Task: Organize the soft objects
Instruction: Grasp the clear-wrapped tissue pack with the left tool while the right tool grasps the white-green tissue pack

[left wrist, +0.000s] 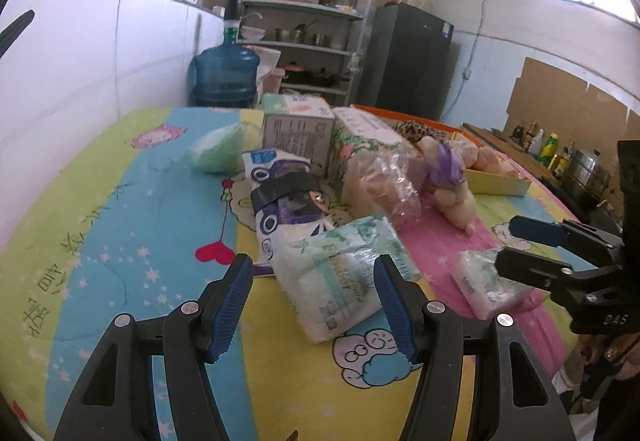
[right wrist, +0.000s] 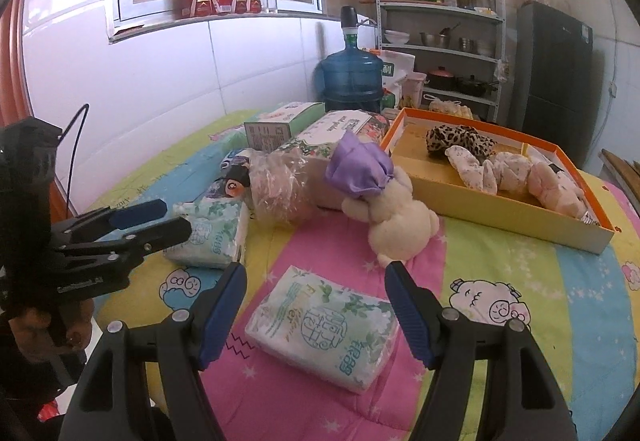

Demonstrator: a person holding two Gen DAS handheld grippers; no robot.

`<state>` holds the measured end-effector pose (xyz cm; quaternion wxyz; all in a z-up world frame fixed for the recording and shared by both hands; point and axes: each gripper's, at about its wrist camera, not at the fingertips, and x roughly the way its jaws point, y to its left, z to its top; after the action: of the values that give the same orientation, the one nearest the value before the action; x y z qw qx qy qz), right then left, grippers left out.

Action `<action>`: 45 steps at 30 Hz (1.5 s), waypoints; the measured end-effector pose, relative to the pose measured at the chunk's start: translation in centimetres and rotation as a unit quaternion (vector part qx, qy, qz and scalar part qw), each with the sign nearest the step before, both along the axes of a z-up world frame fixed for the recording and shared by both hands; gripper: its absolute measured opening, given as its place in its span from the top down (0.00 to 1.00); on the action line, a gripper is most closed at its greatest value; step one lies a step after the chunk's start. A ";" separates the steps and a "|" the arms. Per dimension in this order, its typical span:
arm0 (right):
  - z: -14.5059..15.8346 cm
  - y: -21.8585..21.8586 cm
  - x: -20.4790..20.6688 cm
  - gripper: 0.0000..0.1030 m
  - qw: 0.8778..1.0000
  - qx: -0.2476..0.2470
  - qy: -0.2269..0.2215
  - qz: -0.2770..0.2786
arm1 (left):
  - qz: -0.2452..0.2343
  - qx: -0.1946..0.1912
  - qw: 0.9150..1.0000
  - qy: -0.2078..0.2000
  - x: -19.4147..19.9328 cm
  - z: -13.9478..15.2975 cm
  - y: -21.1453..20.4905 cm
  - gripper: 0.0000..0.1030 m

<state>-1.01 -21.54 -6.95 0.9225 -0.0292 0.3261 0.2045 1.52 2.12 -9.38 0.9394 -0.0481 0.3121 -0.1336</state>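
Note:
My left gripper is open, its jaws on either side of a green-white tissue pack lying on the cartoon-print table cover. My right gripper is open over a second tissue pack; that pack also shows in the left wrist view. A cream plush toy with a purple cloth on its head lies beyond it. An orange-yellow tray at the right holds a leopard-print item and pink soft toys.
Two tissue boxes, a crumpled clear plastic bag, a taped blue-white pack and a green pouch crowd the table's middle. A water jug, shelves and a fridge stand behind.

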 end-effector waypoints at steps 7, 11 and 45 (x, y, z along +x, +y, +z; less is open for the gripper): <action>-0.2 -0.1 0.3 0.31 1.000 0.004 0.004 -0.002 | -0.023 -0.024 0.999 0.033 1.1 -1.3 -0.4 0.37; -0.4 -0.2 0.5 0.31 1.000 0.007 0.006 -0.003 | -0.035 -0.034 0.998 0.038 1.2 -1.7 -1.0 0.37; -2.9 -0.3 0.5 0.12 0.997 -0.006 0.068 0.036 | -0.037 -0.089 0.995 -0.013 -0.6 0.0 0.1 0.69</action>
<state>-0.54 -21.84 -9.87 0.8899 -0.0320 0.3883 0.2372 0.96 2.26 -9.40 0.9296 -0.1185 0.2887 -0.1962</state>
